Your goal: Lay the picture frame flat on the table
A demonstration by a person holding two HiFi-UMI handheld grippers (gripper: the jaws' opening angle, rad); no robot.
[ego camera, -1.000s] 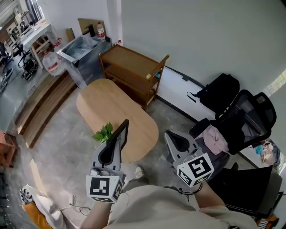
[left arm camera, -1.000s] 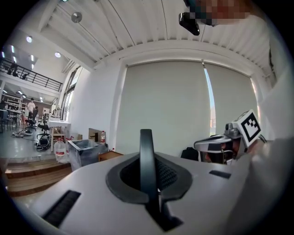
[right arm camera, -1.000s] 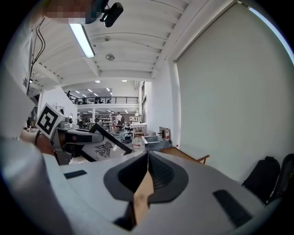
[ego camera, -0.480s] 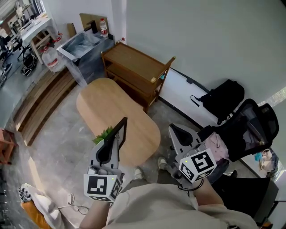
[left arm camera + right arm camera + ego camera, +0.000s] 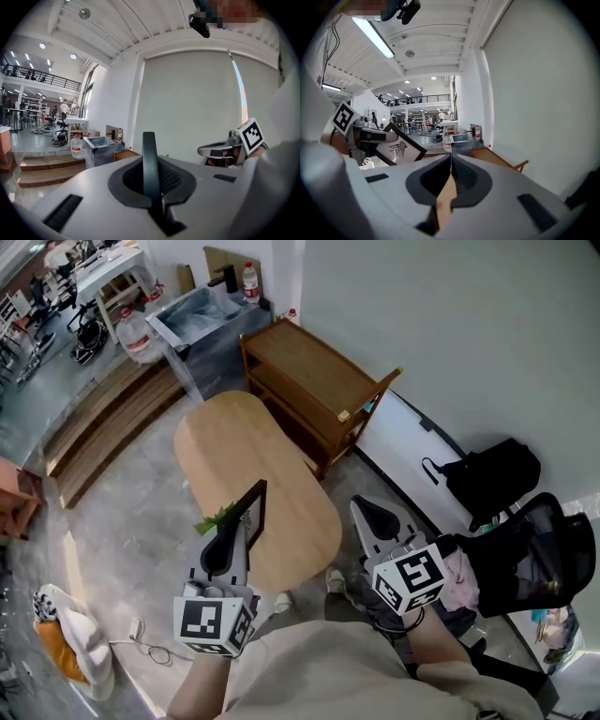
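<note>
Picture frame (image 5: 401, 149), black-edged with white mat and dark line drawing, stands on edge, clenched in the left gripper (image 5: 231, 542). Its long axis rises away from the person above the table's (image 5: 234, 442) near end. Right gripper (image 5: 367, 517) closed, empty.

Bright, even daylight floods the room; the oval table (image 5: 246, 474) throws only soft shadow. Both gripper views bulge, corners black.
</note>
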